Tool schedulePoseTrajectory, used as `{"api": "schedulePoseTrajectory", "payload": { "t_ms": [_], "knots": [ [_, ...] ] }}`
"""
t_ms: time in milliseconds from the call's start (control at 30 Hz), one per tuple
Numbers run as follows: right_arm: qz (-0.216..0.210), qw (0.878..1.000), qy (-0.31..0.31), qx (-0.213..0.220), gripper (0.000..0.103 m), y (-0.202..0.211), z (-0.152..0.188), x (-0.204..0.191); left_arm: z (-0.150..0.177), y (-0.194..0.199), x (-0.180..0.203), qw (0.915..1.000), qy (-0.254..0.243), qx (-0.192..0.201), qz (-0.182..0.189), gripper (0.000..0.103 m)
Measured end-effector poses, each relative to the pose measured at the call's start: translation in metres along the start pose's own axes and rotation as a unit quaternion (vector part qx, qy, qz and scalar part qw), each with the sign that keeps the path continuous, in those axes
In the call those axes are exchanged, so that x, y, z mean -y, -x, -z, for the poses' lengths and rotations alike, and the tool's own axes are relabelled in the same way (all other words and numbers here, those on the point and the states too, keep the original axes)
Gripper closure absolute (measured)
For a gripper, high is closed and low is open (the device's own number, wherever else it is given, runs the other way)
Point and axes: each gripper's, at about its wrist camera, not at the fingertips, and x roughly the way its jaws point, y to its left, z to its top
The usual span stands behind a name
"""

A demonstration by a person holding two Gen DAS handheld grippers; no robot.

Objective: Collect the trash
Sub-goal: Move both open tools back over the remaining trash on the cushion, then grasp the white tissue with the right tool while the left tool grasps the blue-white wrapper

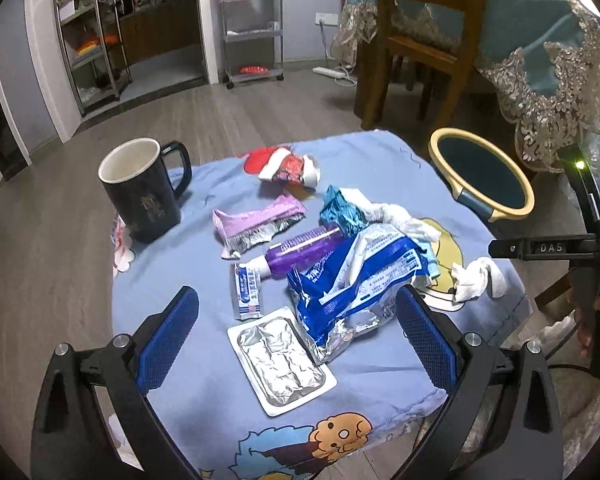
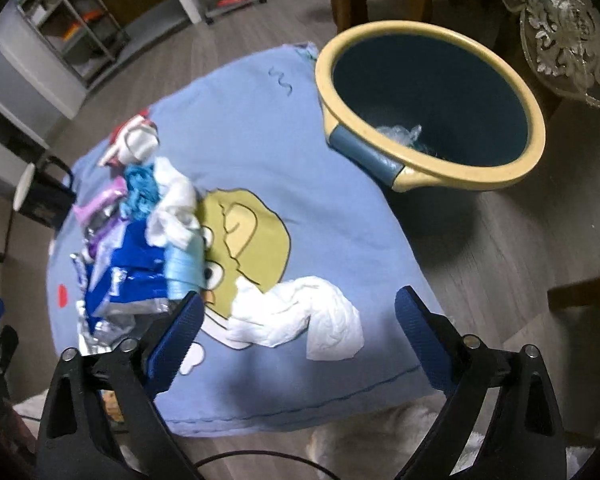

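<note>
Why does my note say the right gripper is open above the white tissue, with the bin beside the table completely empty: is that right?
Not quite. The bin is not empty: the right wrist view shows a bit of clear crumpled plastic lying at its bottom. The rest holds: the right gripper is open above the white tissue, and the bin stands beside the table.

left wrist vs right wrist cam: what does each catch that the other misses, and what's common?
Left wrist only: the foil blister tray, the small blue-and-white sachet, the inside of the black mug and the purple tube.

Right wrist only: the bin's interior, with crumpled clear plastic at the bottom.

Both: the blue cartoon cloth, the blue wrapper, the white tissue near the cloth's edge. The left gripper and the right gripper are open, holding nothing.
</note>
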Motion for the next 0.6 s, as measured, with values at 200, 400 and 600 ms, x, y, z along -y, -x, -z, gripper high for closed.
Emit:
{"api": "schedulePoseTrajectory", "payload": {
  "t_ms": [200,400,600],
  "knots": [
    [0.008,0.999,0.029,-0.028,0.033,-0.019,0.002,-0.01,0.003,-0.022,0.003,0.9998,0.001,-0.022,-0.003,0.006],
    [0.019,0.998,0.045,-0.046,0.046,-0.031,0.002,-0.015,0.003,-0.039,0.01,0.9992,-0.018,-0.035,-0.004,0.006],
    [0.037,0.996,0.054,-0.066,0.062,-0.044,0.002,-0.015,0.001,-0.055,0.017,0.9984,-0.029,-0.048,0.002,0.006]
  ]
}}
